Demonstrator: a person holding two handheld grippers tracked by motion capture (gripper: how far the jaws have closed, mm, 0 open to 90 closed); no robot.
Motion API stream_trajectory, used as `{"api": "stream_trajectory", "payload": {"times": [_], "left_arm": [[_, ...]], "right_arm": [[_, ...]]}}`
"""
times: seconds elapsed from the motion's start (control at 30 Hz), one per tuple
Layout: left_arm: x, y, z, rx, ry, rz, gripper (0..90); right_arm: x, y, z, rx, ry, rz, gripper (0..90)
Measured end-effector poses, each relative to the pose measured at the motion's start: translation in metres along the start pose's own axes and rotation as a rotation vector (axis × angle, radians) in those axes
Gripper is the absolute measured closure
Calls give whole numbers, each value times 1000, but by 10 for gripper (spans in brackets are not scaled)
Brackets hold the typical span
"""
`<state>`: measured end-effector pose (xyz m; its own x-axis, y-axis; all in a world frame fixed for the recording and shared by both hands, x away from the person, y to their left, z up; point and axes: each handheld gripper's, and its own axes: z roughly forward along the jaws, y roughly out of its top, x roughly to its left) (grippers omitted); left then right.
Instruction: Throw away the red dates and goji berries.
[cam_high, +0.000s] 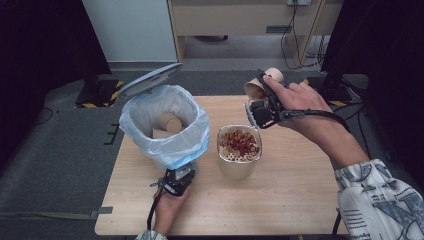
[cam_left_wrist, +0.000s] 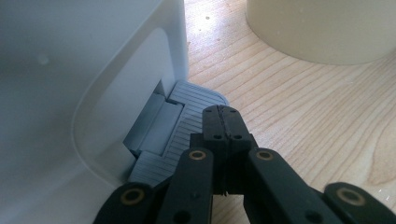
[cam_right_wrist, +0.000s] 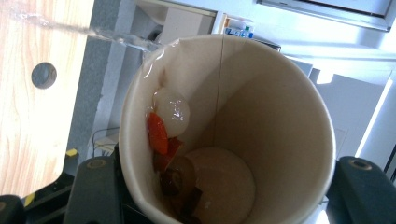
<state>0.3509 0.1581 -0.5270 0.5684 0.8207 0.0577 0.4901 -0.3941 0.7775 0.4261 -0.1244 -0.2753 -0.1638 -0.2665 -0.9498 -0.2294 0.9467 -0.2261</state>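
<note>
Wooden bench, grey floor around it. Right claw pinches a paper cup, tipped above the strainer pot; liquid streams off the cup rim in the right gripper view. Left claw is pressed together, empty, pushing the bin pedal, so the bin lid stands up.

Doing it well, I'd say: keep the tilt steady so the stream lands in the strainer, hold the pedal down, drain fully before swinging the cup over the bin.

Hard to tell: solids stuck inside the cup are a blur of red, white and dark bits. From above the stream itself is too thin to see. Bin contents are partly hidden by the liner.
</note>
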Motion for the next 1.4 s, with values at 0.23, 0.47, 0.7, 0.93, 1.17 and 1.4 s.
{"api": "stream_trajectory", "payload": {"times": [0.23,0.47,0.7,0.93,1.17,1.4], "left_arm": [[0,0,0,0,0,1,895],[0,0,0,0,1,-1,894],[0,0,0,0,0,-1,894],[0,0,0,2,1,-1,894],[-1,0,0,2,2,-1,893],[0,0,0,2,0,-2,893]], "right_arm": [[-3,-2,-1,1,-8,11,367],[16,15,6,7,15,-158,376],[16,12,6,19,12,-147,376],[12,11,4,15,-8,-101,375],[59,37,18,7,112,-335,383],[50,32,16,3,101,-275,379]]}}
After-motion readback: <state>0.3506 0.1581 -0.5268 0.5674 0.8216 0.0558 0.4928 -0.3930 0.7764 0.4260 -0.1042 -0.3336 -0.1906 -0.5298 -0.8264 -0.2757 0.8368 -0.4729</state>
